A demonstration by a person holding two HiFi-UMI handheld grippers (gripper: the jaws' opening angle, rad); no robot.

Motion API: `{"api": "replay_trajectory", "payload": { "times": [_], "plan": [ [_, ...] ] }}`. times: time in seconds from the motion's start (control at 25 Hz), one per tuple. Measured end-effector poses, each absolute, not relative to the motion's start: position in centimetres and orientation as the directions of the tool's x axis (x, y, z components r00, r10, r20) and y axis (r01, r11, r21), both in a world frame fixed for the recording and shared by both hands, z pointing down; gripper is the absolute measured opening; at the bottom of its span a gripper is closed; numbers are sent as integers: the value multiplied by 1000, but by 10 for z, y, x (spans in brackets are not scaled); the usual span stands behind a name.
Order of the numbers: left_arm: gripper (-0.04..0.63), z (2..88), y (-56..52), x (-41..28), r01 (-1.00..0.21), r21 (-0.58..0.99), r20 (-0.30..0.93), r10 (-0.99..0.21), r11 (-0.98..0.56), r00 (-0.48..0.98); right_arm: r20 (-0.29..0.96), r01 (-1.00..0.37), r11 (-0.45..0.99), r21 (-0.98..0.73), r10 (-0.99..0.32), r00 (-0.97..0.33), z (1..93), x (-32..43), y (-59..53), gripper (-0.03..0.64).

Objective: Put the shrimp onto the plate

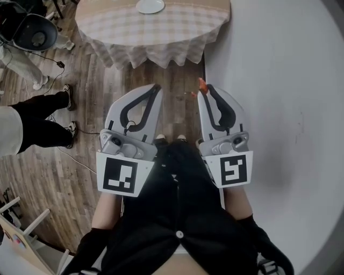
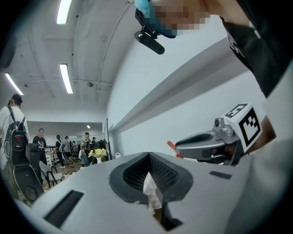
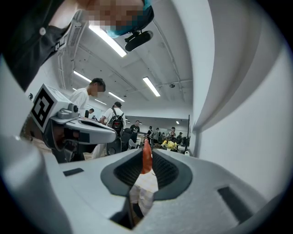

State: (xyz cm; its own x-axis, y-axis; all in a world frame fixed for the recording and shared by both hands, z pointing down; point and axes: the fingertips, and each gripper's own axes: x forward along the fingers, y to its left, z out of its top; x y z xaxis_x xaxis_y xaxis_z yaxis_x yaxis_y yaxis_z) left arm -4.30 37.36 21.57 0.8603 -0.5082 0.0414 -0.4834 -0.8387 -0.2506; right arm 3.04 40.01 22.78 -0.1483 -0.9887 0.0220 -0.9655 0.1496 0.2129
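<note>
An orange shrimp (image 1: 201, 86) sticks out of the tip of my right gripper (image 1: 205, 89), which is shut on it at waist height above the wooden floor. In the right gripper view the shrimp (image 3: 146, 157) stands upright between the jaws of the right gripper (image 3: 146, 153). Beside it, my left gripper (image 1: 156, 87) is shut with nothing in it; its own view shows the left gripper's (image 2: 149, 156) dark pads closed together. A white plate (image 1: 150, 5) rests on a round table with a checked cloth (image 1: 156, 32), well ahead of both grippers.
A person in black trousers (image 1: 37, 126) stands at the left with cables on the floor nearby. A pale wall (image 1: 279, 107) runs along the right. A round dark device (image 1: 35, 32) sits at the top left. More people stand far back in the hall (image 3: 114, 121).
</note>
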Motion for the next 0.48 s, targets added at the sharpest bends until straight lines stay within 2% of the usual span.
{"api": "replay_trajectory", "payload": {
  "times": [0.48],
  "plan": [
    [2,220,374,-67,-470,-253,39,-494,-846,868,16,-969,110,222,-994,-109,227,14,404,48]
  ]
}}
